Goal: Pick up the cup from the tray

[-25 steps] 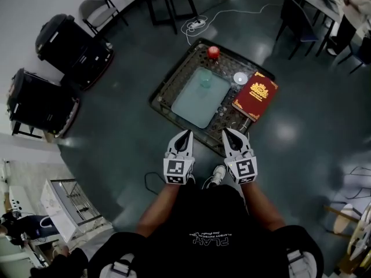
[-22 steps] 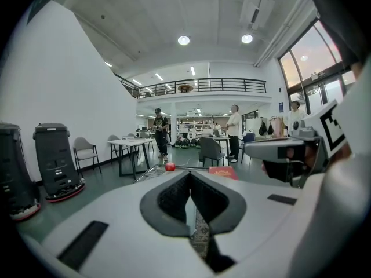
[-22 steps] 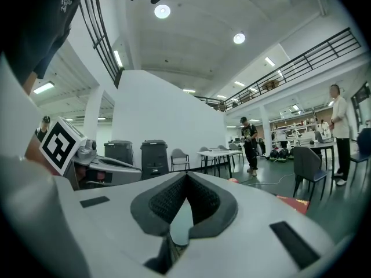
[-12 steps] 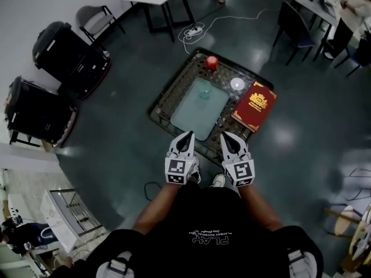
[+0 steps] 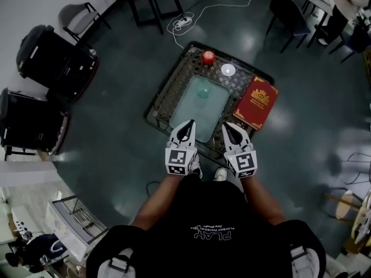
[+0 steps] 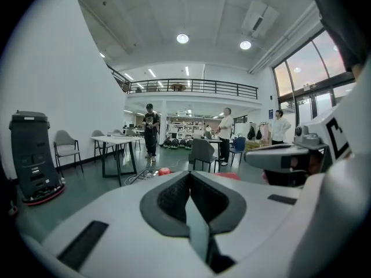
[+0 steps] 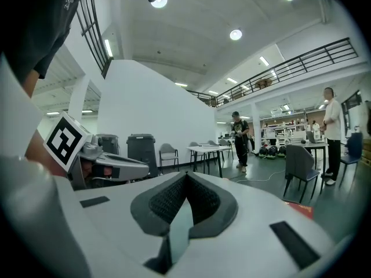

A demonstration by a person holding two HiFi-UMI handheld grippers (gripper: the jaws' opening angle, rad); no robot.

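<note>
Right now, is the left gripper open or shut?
Shut: the left gripper has its jaws meeting at the tips, with nothing between them.

You are holding two grippers, the left gripper (image 5: 189, 124) and the right gripper (image 5: 229, 127). You are looking down on one low table (image 5: 167, 88), which is carrying one tray (image 5: 194, 106), one cup (image 5: 204, 92), one red book (image 5: 255, 102), one red round thing (image 5: 208, 57) and one white disc (image 5: 228, 69). Two black bins are standing to your left, the far bin (image 5: 55, 54) and the near bin (image 5: 32, 120). Three people are standing ahead in the left gripper view: a person in black (image 6: 151, 129), a person in white (image 6: 225, 135) and a person by the window (image 6: 279, 126).
</note>
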